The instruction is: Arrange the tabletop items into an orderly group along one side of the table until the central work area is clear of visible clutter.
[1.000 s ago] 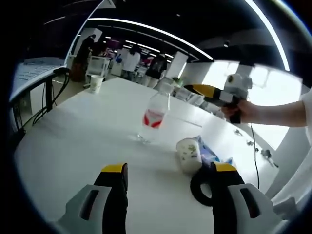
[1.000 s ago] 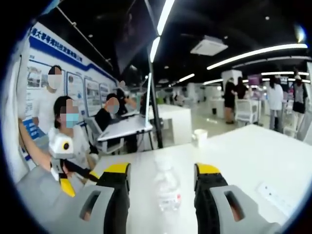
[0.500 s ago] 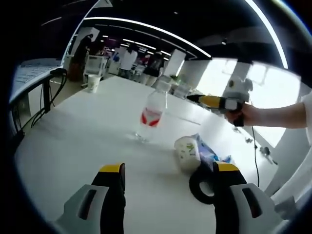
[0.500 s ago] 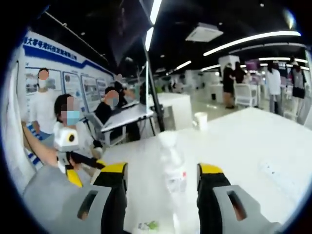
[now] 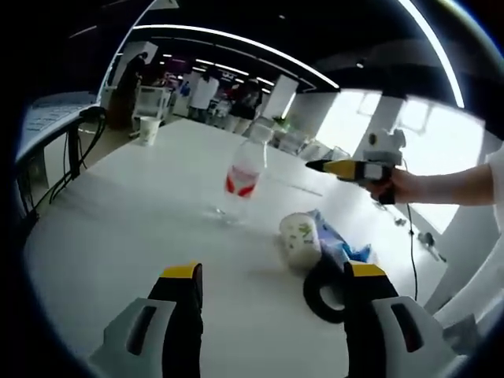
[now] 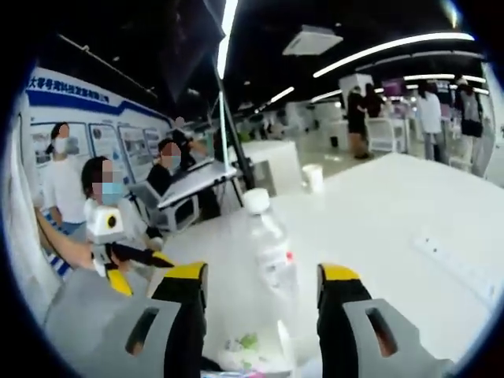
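From where I sit, little of the tidying looks done: the clutter sits out on the white desk [image 5: 118, 236] rather than gathered along one edge. Through the left gripper view my left tool [image 5: 272, 276] has its jaws spread wide with nothing between them, low over the near part of the desk. Just beyond it lie a white cup [image 5: 301, 236] on its side, a crumpled blue packet [image 5: 335, 240] touching it on the right, and a black ring [image 5: 323, 290] by my right jaw. A clear water bottle [image 5: 240, 177] with a red label stands farther out, mid-desk, and a paper cup [image 5: 148, 130] stands near the far left corner. My right tool [image 6: 260, 276] is also spread, the bottle rising between its jaws but not pinched. I judge everything is left to group.
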### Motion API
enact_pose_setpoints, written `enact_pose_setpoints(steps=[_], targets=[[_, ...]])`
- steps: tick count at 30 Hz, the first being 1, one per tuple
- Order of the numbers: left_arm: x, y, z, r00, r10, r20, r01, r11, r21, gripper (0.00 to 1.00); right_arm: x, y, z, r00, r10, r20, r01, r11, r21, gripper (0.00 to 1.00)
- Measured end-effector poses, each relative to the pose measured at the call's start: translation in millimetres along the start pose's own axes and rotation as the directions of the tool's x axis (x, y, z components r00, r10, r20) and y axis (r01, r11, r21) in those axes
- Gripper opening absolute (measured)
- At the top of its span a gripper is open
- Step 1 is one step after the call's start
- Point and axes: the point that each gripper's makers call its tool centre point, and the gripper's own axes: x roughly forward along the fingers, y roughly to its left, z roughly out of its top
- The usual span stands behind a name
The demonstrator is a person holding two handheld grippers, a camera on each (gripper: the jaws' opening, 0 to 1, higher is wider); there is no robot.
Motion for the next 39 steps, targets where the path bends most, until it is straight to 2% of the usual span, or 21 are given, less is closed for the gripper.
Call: enact_pose_setpoints(steps=[6, 11, 15, 21, 26, 30, 35, 39], targets=[[2.3, -0.4, -5.6, 1.000, 0.000, -0.020, 0.000, 1.000, 0.007, 0.69, -3.1, -3.6, -8.3, 1.000, -0.005, -0.015, 0.006, 1.000, 0.014, 0.52], [2.9, -1.5, -4.6, 1.000, -0.005, -0.011, 0.005, 1.000, -0.005, 0.69, -3.1, -5.5, -14.5, 0.999, -0.001, -0.033, 0.002, 0.999, 0.032, 0.52], [3.3, -2.7, -9.3, 1.000, -0.013, -0.026, 0.013, 1.000, -0.013, 0.68, -2.7, -10.5, -22.4, 0.999, -0.021, -0.049, 0.023, 0.998, 0.056, 0.48], [2.0, -0.2, -13.8, 1.000, -0.007, -0.030, 0.006, 0.999, -0.038, 0.67, -0.9, -8.8, -32.9, 0.997, -0.003, -0.071, 0.009, 0.996, 0.084, 0.48], [2.8, 0.5, -19.1, 0.998, -0.011, -0.054, 0.009, 0.999, -0.037, 0.65, -0.7, -12.0, -47.4, 0.995, 0.001, -0.095, 0.012, 0.991, 0.136, 0.45], [3.4, 0.8, -18.3, 0.999, -0.015, -0.044, 0.013, 0.999, -0.045, 0.65, 2.9, -11.2, -61.0, 0.991, 0.019, -0.130, 0.003, 0.986, 0.166, 0.44], [3.7, 1.2, -20.7, 0.998, -0.018, -0.055, 0.015, 0.999, -0.048, 0.64, 9.2, -13.0, -69.8, 0.988, 0.035, -0.153, -0.006, 0.983, 0.185, 0.35], [2.7, 2.0, -20.3, 0.999, -0.020, -0.050, 0.017, 0.998, -0.064, 0.64, 13.7, -12.9, -74.8, 0.985, 0.052, -0.163, -0.014, 0.975, 0.223, 0.34]])
